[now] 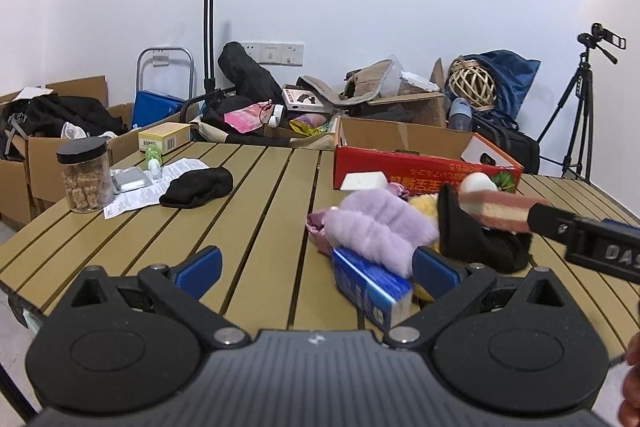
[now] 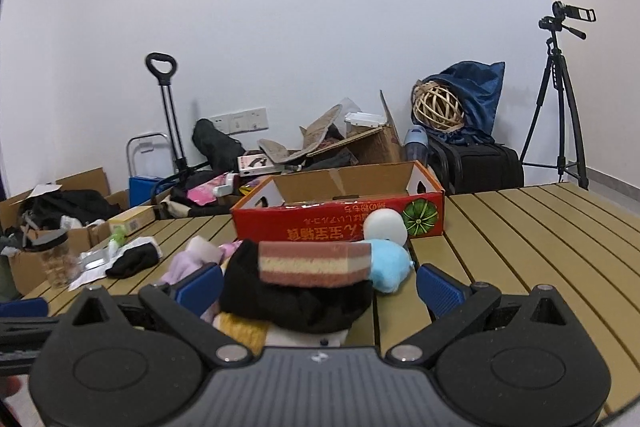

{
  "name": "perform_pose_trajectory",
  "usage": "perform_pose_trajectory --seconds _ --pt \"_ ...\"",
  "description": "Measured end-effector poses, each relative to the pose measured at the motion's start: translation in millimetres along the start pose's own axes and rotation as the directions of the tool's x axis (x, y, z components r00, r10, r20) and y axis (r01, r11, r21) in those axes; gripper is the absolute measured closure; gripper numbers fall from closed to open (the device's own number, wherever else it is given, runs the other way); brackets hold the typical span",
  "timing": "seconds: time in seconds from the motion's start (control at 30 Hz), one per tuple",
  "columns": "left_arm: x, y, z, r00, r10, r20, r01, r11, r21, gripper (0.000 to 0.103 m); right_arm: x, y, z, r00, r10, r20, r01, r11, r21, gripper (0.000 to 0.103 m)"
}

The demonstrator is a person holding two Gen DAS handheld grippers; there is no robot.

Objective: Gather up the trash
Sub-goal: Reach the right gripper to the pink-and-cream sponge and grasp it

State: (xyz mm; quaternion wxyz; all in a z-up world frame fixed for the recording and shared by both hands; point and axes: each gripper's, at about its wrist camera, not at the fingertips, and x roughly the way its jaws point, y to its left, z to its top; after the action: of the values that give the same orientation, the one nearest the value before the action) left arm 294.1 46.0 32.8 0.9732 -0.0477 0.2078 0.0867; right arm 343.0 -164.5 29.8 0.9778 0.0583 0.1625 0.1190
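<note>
Left wrist view shows the left gripper [image 1: 316, 273] spread wide and empty over the slatted table [image 1: 256, 187], the right gripper [image 2: 318, 285] likewise wide, a striped sponge [image 2: 314, 264] between its fingers atop the near clutter, grip uncertain.

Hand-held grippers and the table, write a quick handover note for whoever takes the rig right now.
Left hand-held gripper: open, empty, low over the slatted table, beside the blue carton.
Right hand-held gripper: open, around the pile; the striped sponge sits on the black cloth between its fingers, not gripped.
Red box stands behind the pile; its contents are hidden.
Left on the table: the pile with purple fluffy item, plus jar, papers and black sock on the far left. Nothing visibly collected yet.
</note>
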Motion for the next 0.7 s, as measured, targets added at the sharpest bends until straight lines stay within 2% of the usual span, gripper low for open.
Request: perform_pose_trajectory --seconds 0.17,0.43,0.53,0.6,0.7 --pt "19.4 3.0 10.3 1.000 0.027 -0.001 -0.027 1.000 0.001 0.000 36.0 2.5 -0.4 1.000 -0.030 -0.003 0.030 1.000 0.001 0.000" --pt "35.0 -0.1 12.5 1.000 0.021 -0.007 -0.021 1.000 0.013 0.000 64.4 14.6 -3.4 0.998 -0.052 0.029 0.052 0.999 -0.006 0.000" --pt "37.5 -2.7 9.8 1.000 0.020 -0.013 -0.020 0.999 0.029 0.000 71.9 17.6 -6.2 0.998 -0.062 0.021 0.062 0.998 -0.024 0.007" --pt "38.7 -3.9 8.1 1.000 0.019 -0.015 -0.019 0.999 0.038 0.000 74.6 18.3 -8.2 0.998 -0.062 0.006 0.062 0.997 -0.035 0.029" --pt "39.8 -5.8 6.8 1.000 0.014 -0.017 -0.014 0.999 0.041 0.000 71.7 16.7 -9.4 0.999 -0.046 0.008 0.046 0.998 -0.035 0.029"
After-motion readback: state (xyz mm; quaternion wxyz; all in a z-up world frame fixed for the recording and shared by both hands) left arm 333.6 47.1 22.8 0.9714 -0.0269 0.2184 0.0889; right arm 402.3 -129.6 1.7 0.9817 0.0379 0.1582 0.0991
